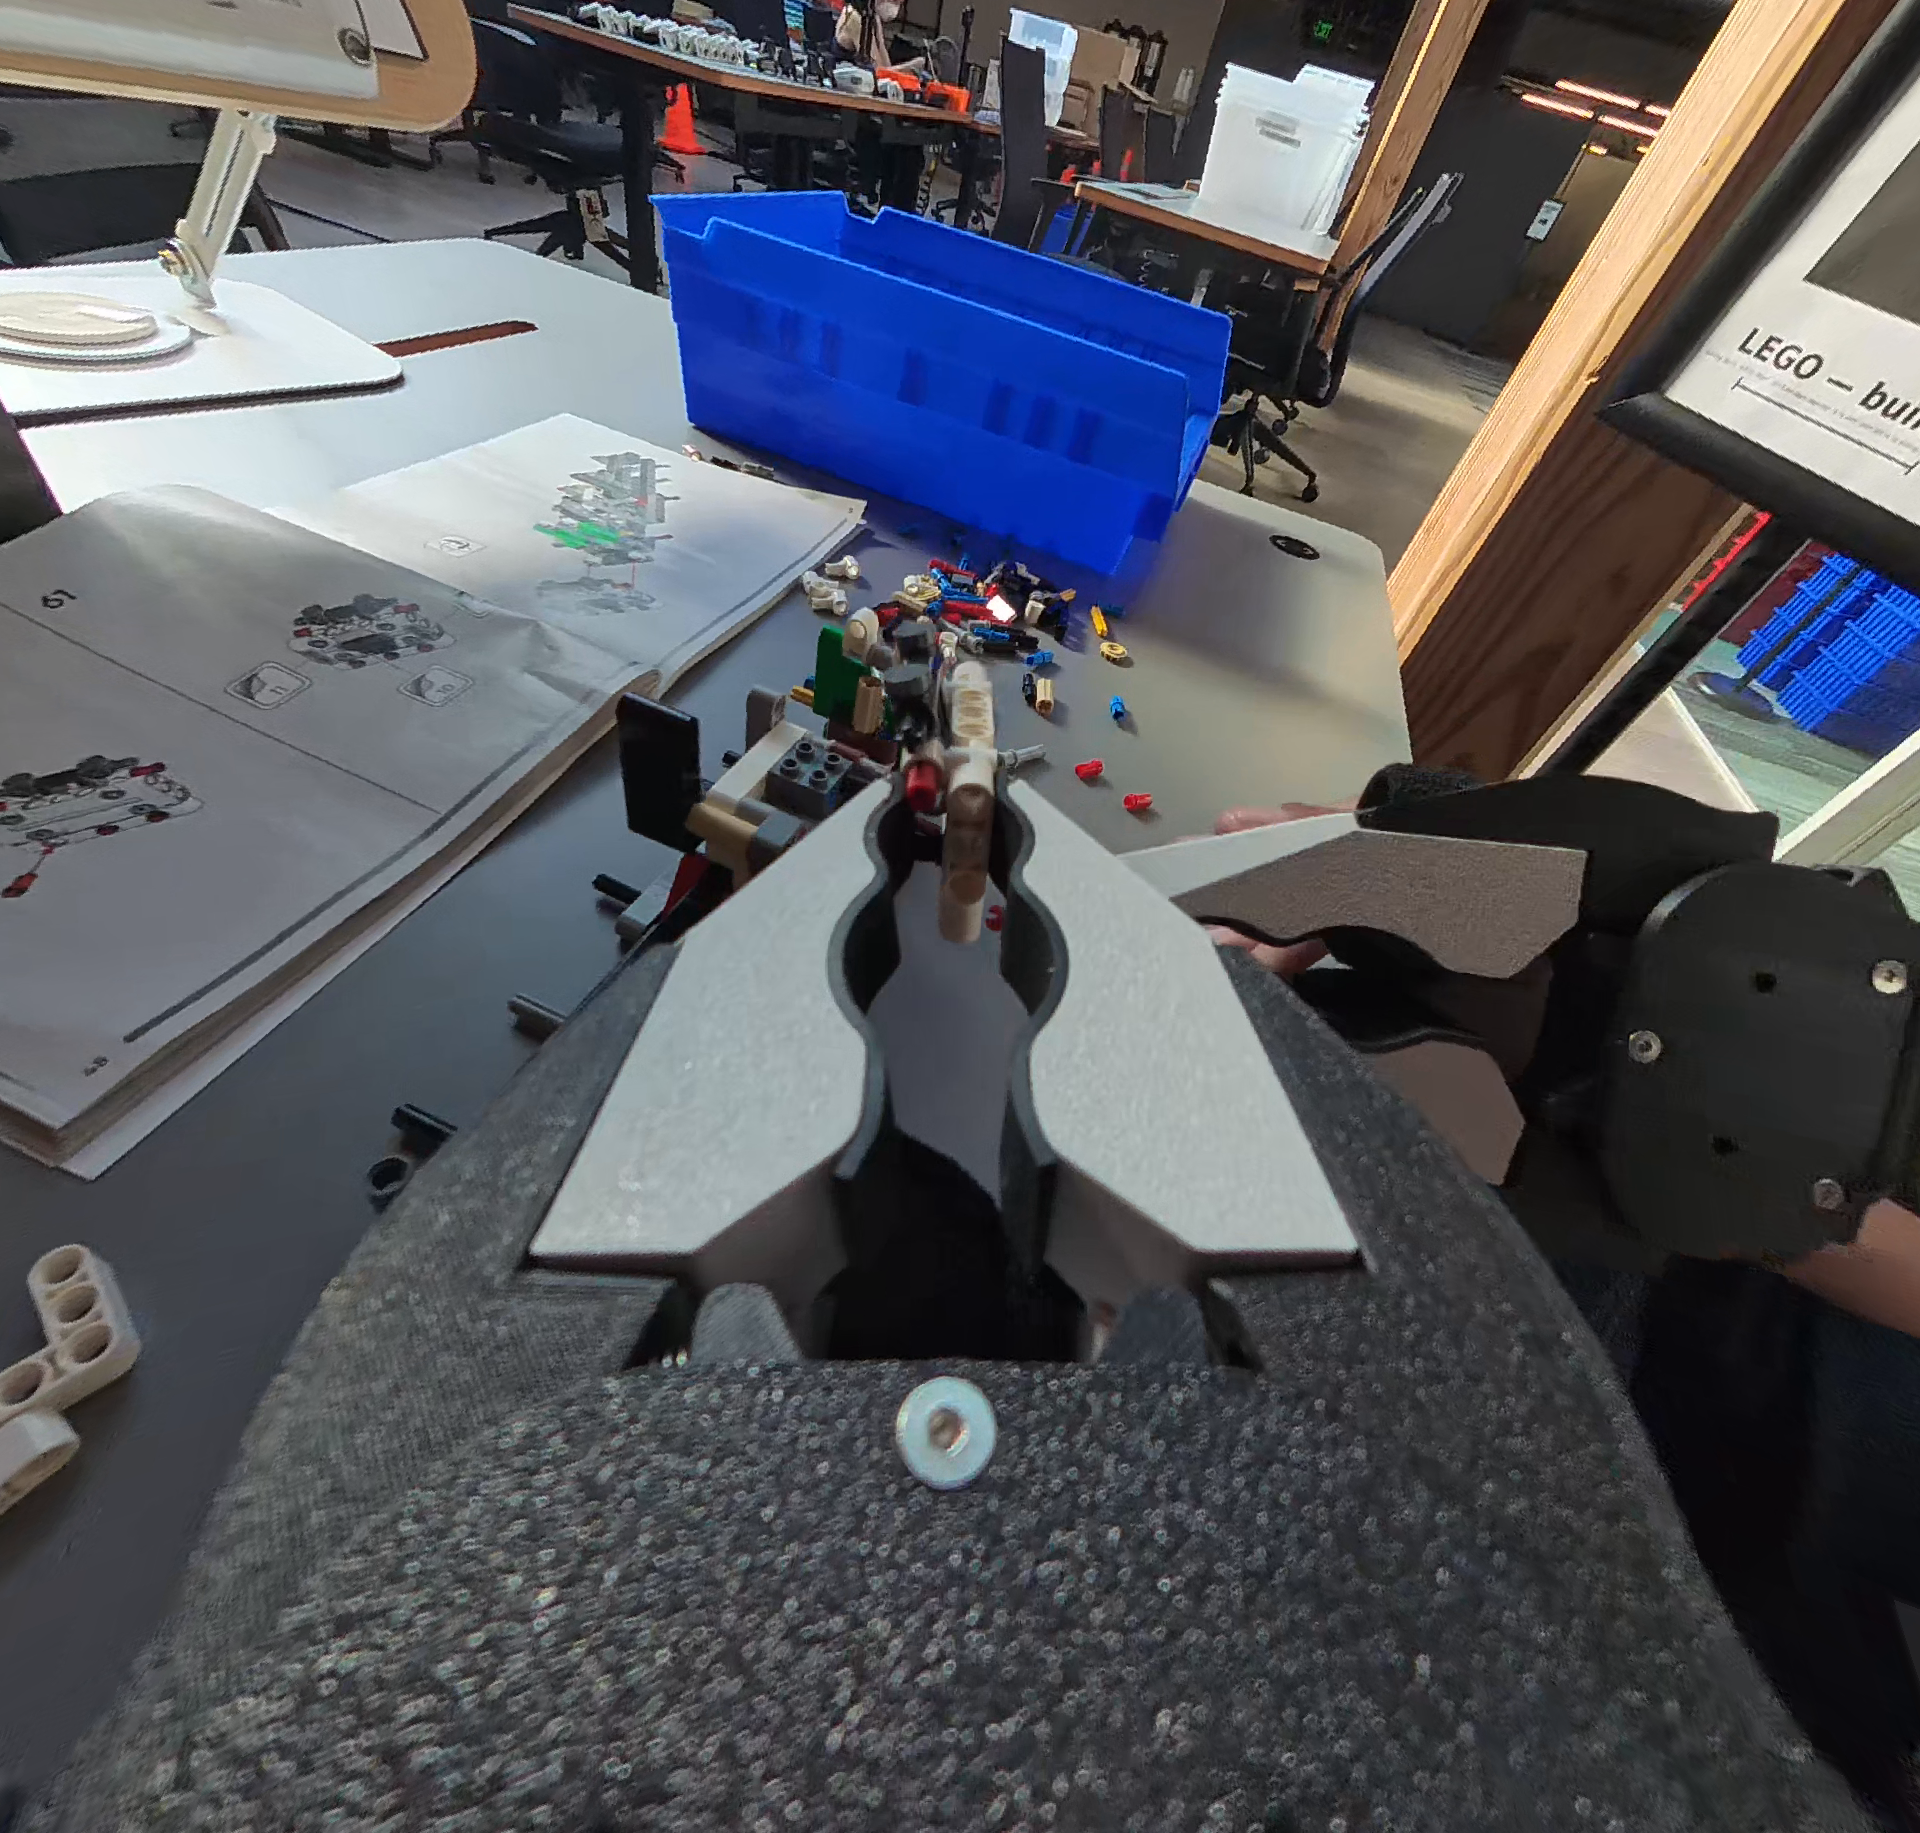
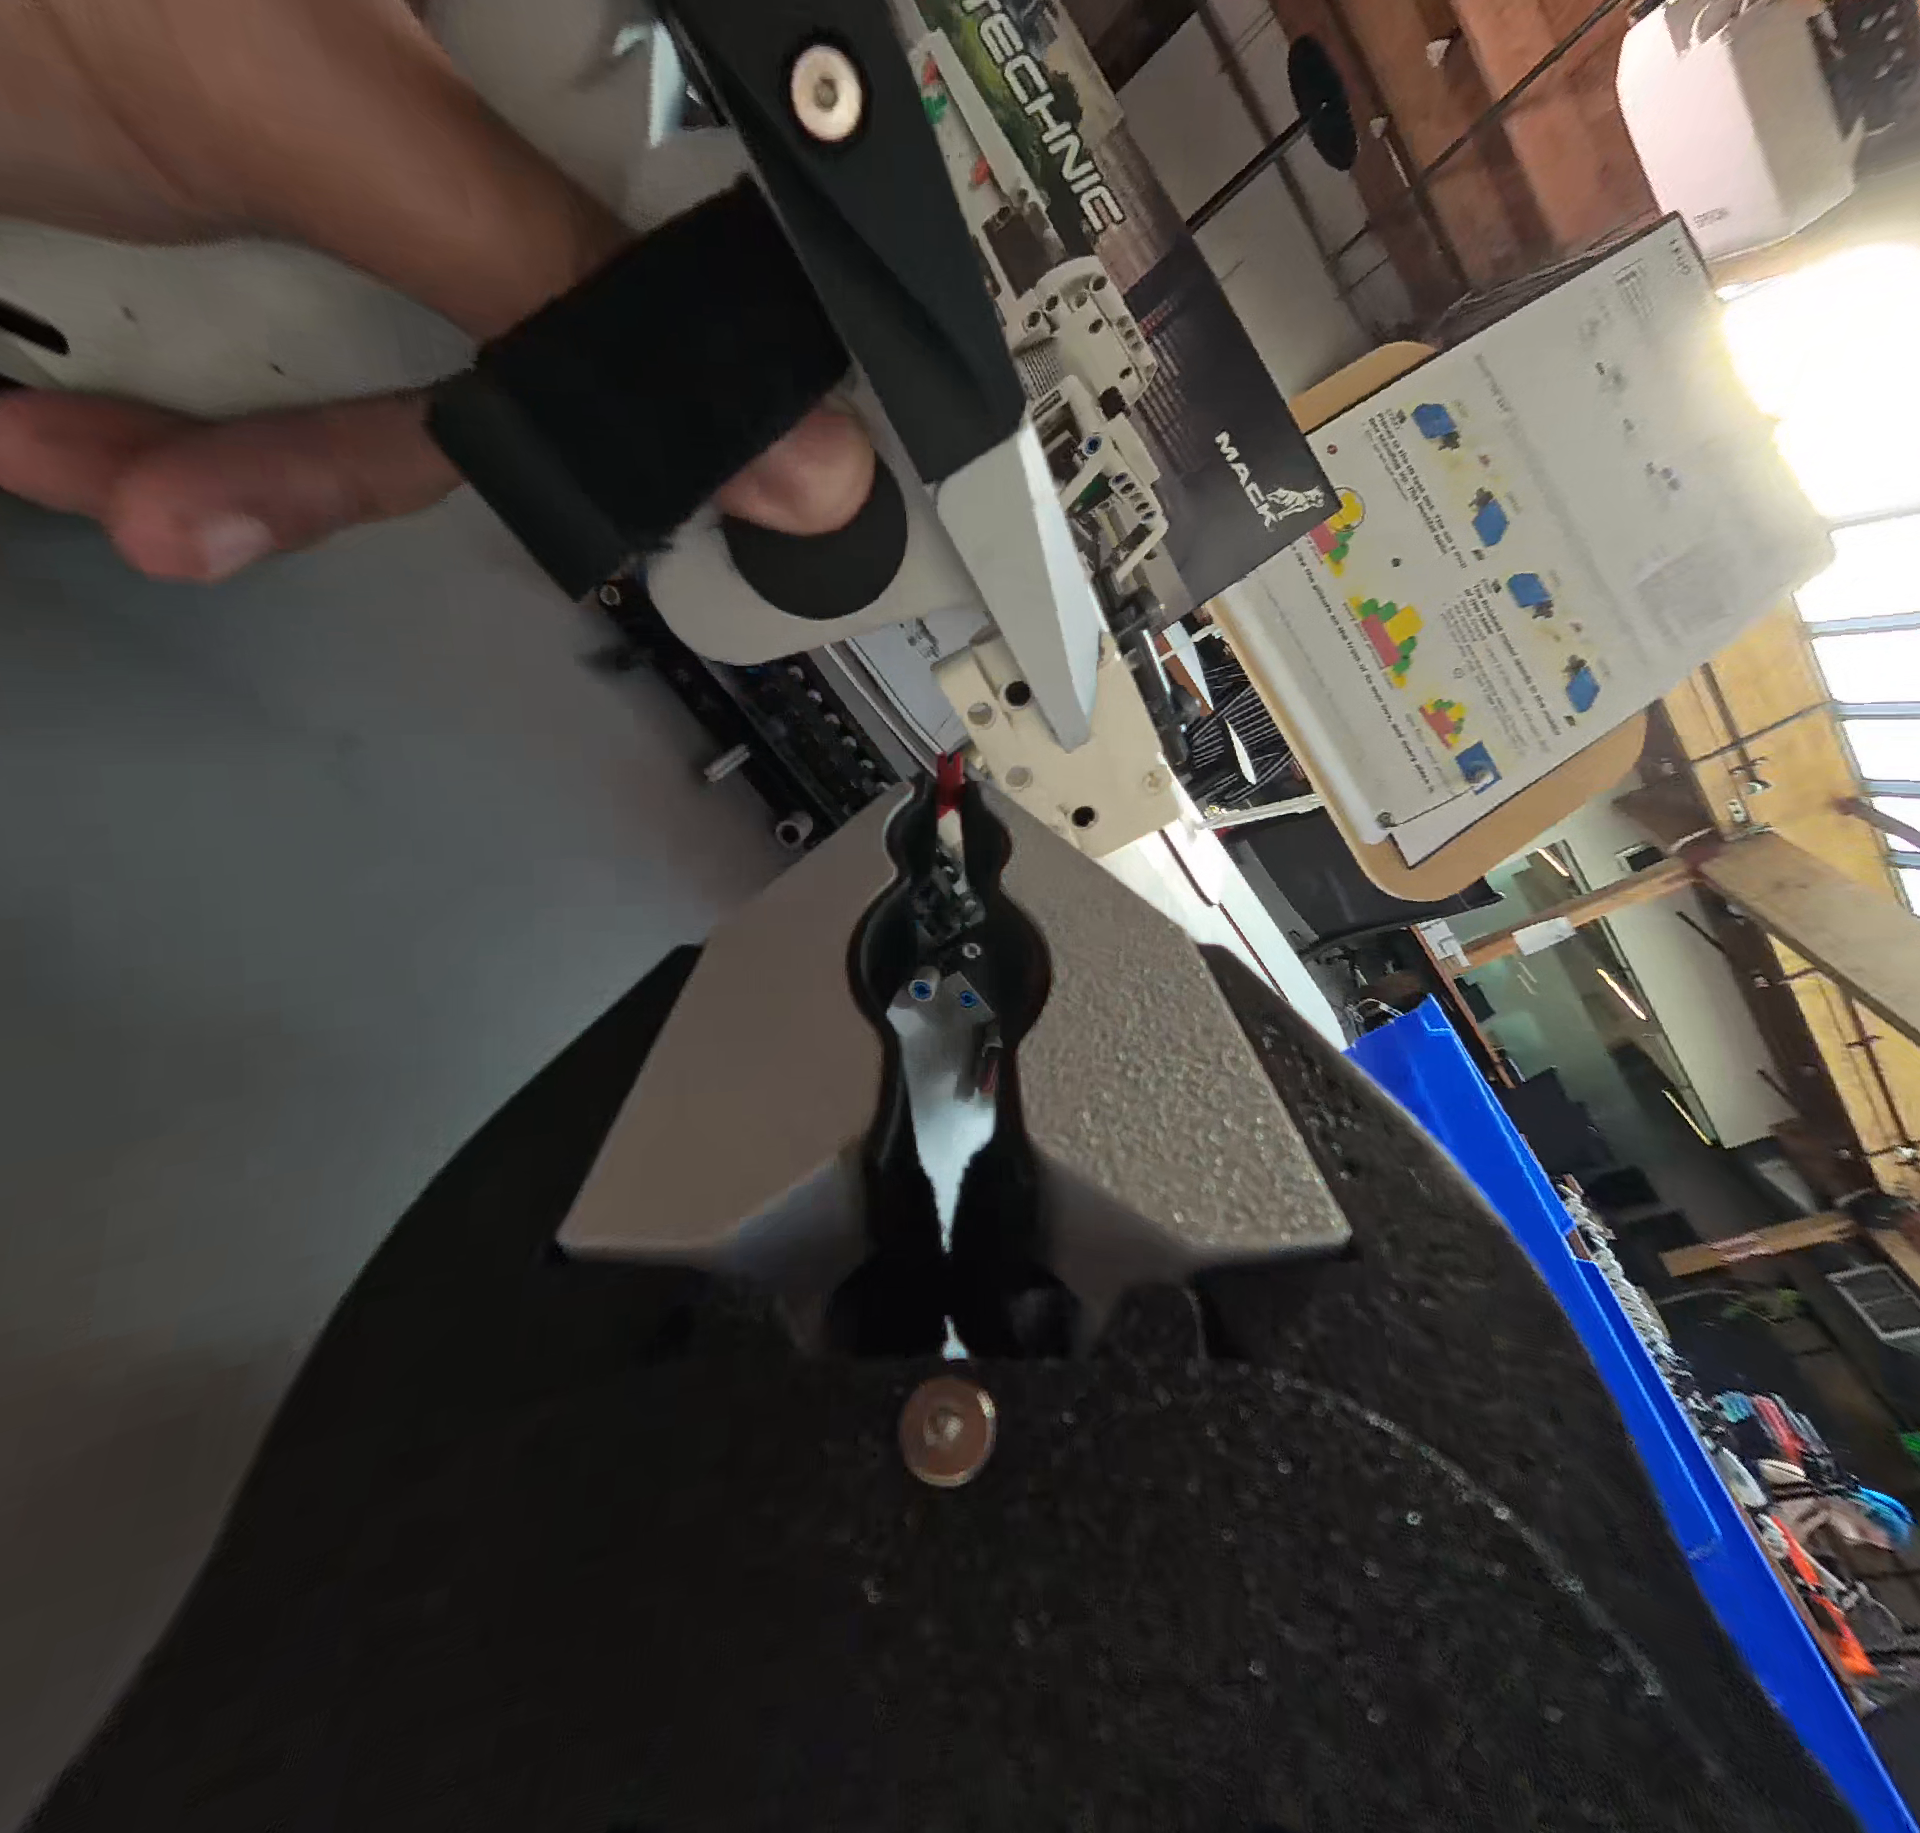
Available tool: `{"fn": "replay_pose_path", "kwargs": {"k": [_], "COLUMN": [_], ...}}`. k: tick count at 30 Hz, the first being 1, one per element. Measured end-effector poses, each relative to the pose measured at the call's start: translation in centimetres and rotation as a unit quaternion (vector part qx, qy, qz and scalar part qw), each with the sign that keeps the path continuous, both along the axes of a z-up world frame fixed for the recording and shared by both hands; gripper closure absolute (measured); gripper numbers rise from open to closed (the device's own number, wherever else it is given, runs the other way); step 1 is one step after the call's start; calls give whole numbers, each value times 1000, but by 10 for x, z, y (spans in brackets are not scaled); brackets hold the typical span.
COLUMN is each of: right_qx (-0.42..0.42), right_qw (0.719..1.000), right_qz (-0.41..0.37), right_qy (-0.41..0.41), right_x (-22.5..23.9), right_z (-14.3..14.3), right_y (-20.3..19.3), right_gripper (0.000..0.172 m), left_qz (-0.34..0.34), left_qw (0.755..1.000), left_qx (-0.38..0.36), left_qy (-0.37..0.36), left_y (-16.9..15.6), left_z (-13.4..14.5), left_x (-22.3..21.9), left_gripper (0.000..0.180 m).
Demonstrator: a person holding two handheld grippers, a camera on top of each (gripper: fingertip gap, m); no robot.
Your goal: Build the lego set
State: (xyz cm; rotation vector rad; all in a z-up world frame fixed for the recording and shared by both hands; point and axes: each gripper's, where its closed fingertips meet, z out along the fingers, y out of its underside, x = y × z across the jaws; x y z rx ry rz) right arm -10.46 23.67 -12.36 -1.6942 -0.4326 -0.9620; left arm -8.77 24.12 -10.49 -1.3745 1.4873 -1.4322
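Observation:
My left gripper point(image 1: 953, 796) is shut on a tan beam point(image 1: 964, 853) that sticks out of a small brick assembly point(image 1: 790, 775) of beige, grey, green and black parts, held above the dark table point(image 1: 1247, 640). In the right wrist view, the left gripper's fingers point(image 2: 1049, 578) hold the same assembly's white plate with holes point(image 2: 1070, 775). My right gripper point(image 2: 948, 796) is shut on a small red pin point(image 2: 947, 782), its tip close beside that plate. The right gripper's fingers point(image 1: 1403, 879) show at the right of the left wrist view, just beside my left fingers.
An open instruction booklet point(image 1: 312, 703) lies on the left. A blue bin point(image 1: 935, 381) stands behind a pile of small parts point(image 1: 987, 609). A white angled beam point(image 1: 62, 1336) lies at the front left. A printed box point(image 2: 1091, 225) and a clipboard sheet point(image 2: 1538, 557) stand beyond. The grippers are tip to tip, or close to it.

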Motion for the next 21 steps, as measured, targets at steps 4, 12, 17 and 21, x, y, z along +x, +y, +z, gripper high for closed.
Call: {"fn": "replay_pose_path", "kwargs": {"k": [4,12,17,21], "right_qx": [-5,1,-4,-5], "right_qw": [999,998,998,998], "right_qz": [-25,-39,-44,-50], "right_qy": [-47,-57,-51,-47], "right_x": [1,3,6,8], "right_z": [-2,0,-2,-2], "right_y": [1,0,0,0], "right_gripper": [169,169,169,169], "left_qz": [2,14,22,31], "left_qw": [1000,997,996,995], "left_qx": [17,72,89,94], "left_qy": [7,19,22,25], "left_y": [-2,-5,-6,-6], "left_z": [-3,-10,-12,-13], "left_x": [1,5,7,10], "left_gripper": [169,169,169,169]}}
